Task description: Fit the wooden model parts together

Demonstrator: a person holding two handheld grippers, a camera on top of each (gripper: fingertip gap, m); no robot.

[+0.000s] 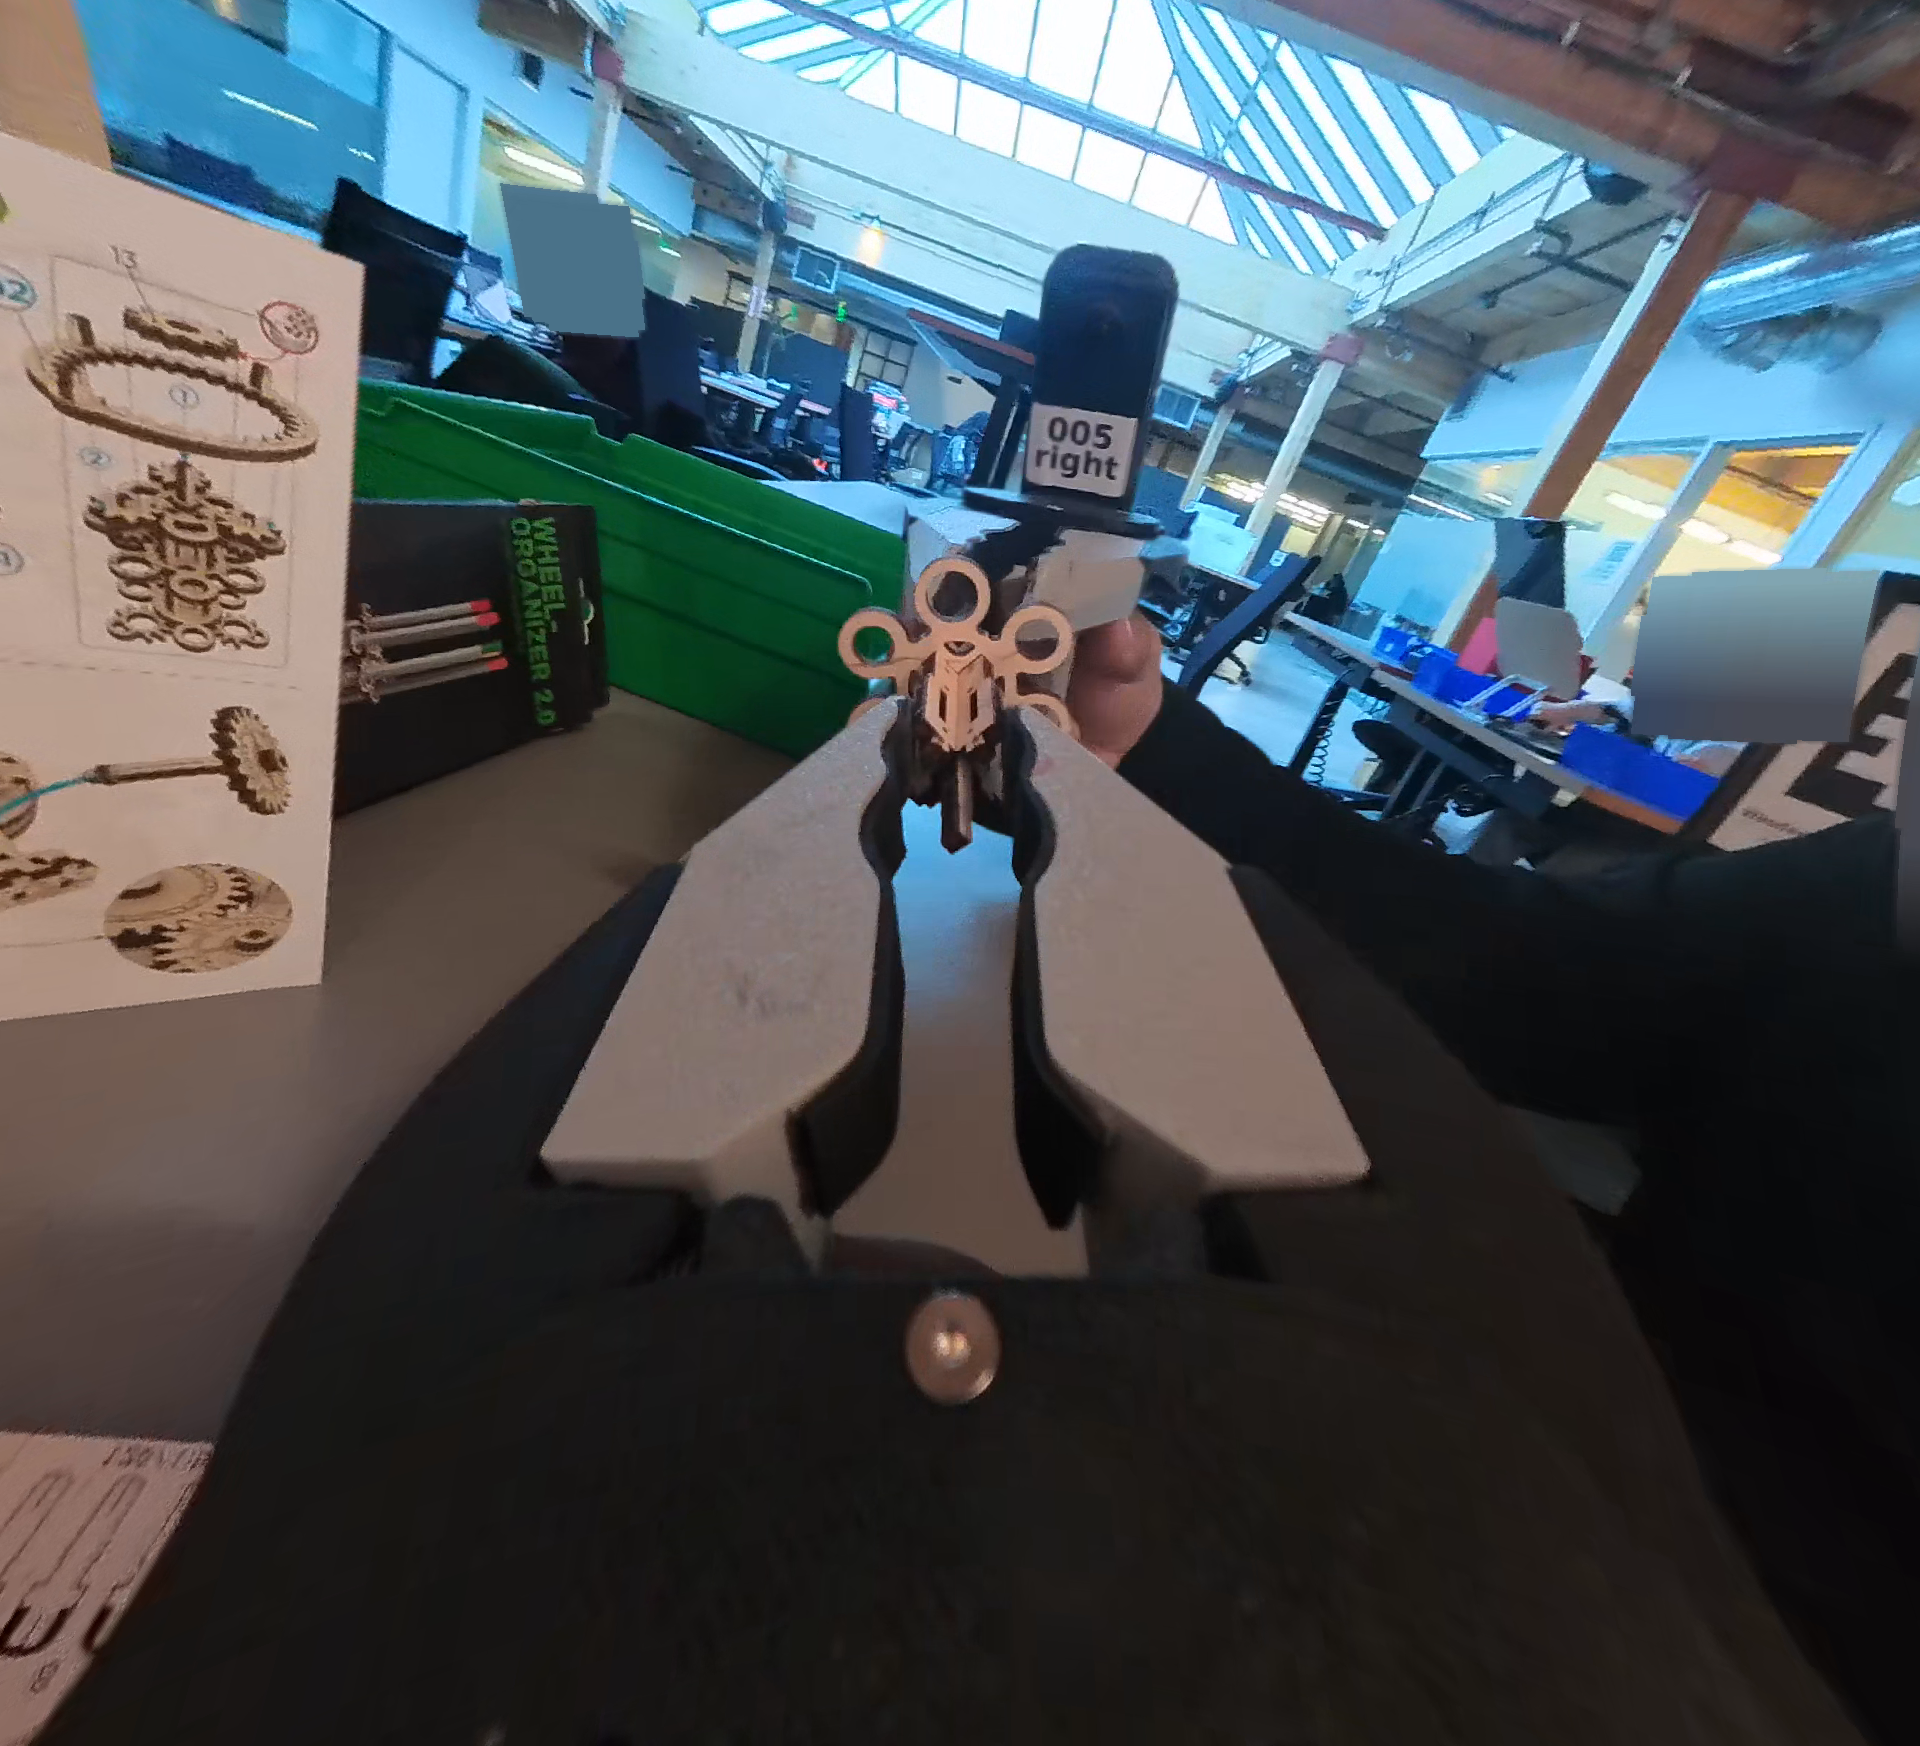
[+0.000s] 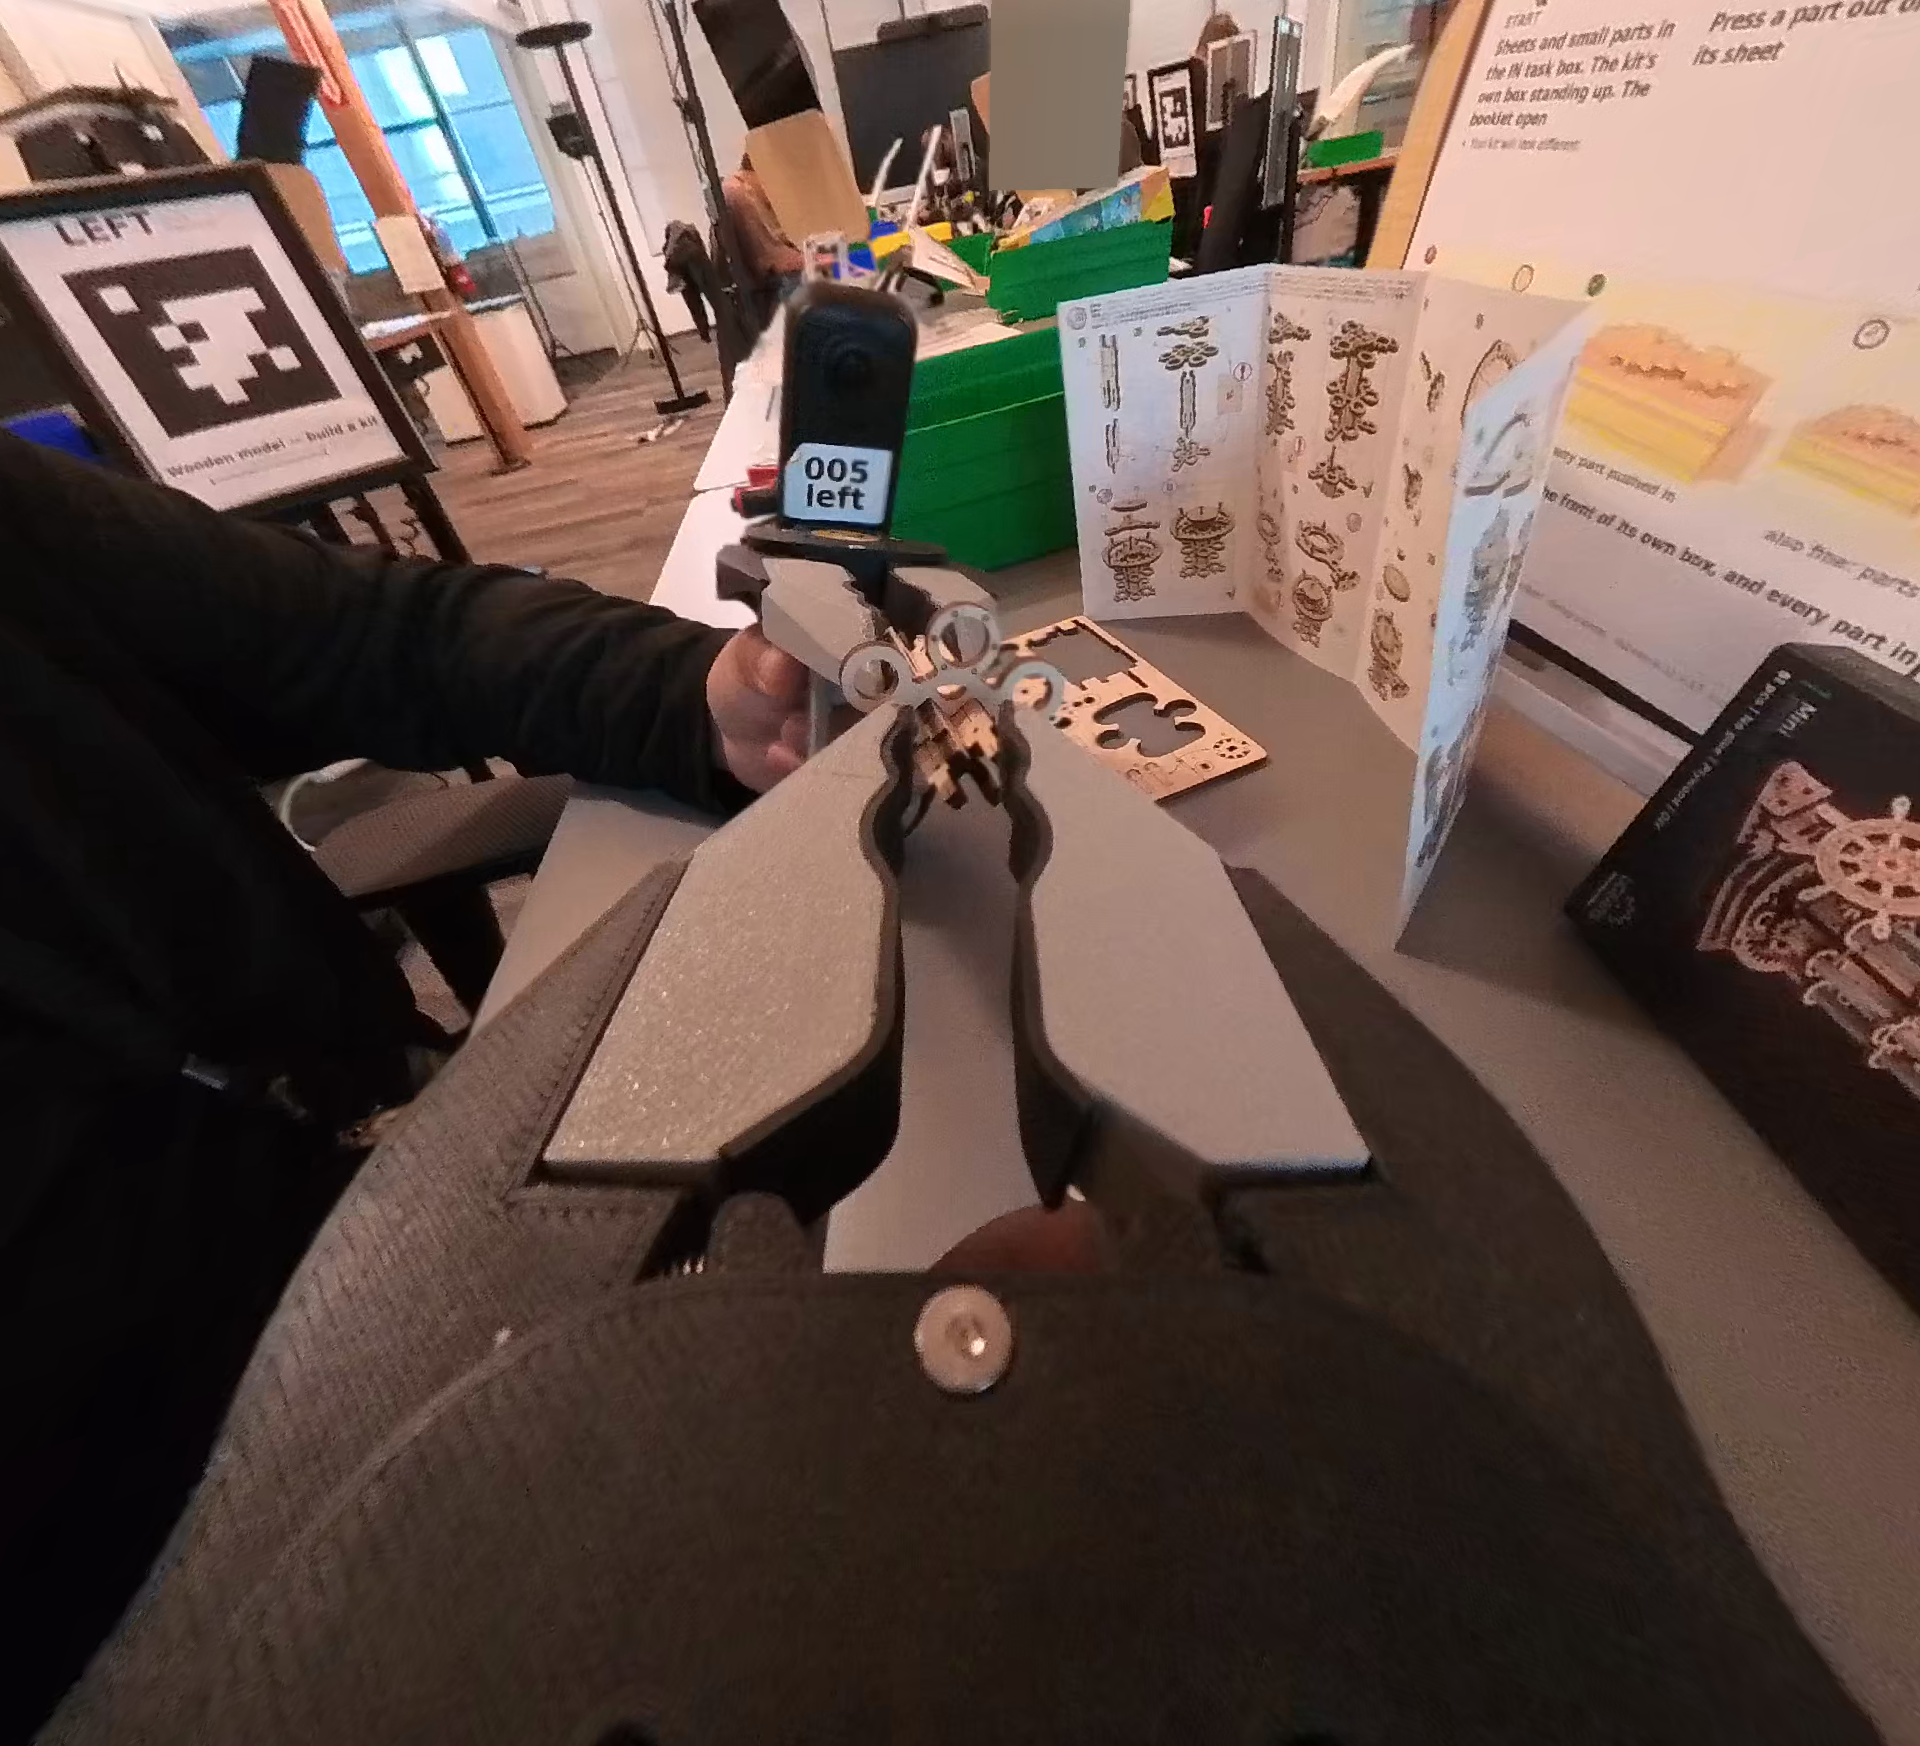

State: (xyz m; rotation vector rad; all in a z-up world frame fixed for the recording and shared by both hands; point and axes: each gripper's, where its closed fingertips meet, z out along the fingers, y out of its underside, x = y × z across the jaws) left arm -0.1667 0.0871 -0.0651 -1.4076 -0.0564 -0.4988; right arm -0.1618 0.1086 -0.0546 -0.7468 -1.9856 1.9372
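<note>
Skylights and timber beams roof the open office behind a grey worktop (image 2: pixel 1226 657) strewn with kit material. Above that worktop the two tools meet nose to nose, and the wooden assembly (image 1: pixel 954 694) hangs in the air between them, clear of the surface.

Judging by the pose, the step in hand is a mid-air join: a flat ringed piece (image 2: pixel 951 662), several loops around a hub, is being seated on a small slotted core (image 2: pixel 951 756). The left tool (image 1: pixel 954 740) has its jaws drawn in almost together, pinching the core's stem. The right tool (image 2: pixel 951 761) is likewise nearly closed around the same cluster from the opposite side; which sub-part each one truly bears on is hard to tell, since the pieces overlap at the tips.

The next move probably calls for a straight push along the core's axis while both grips hold square, because thin laser-cut tabs could snap or skew if twisted.

Only the right wrist view shows the punched-out plywood sheet (image 2: pixel 1138 725) lying flat just beyond the assembly, with the folded instruction booklet (image 2: pixel 1268 449) standing farther back and the dark kit box (image 2: pixel 1766 886) to the booklet's right. Only the left wrist view shows another black box (image 1: pixel 468 647) to the left of the assembly, the green bin (image 1: pixel 665 533) behind that box, and a nearer instruction page (image 1: pixel 166 574) at the view's left edge. Each view also catches the opposite tool's camera and the bare hand (image 2: pixel 758 709) gripping it.
</note>
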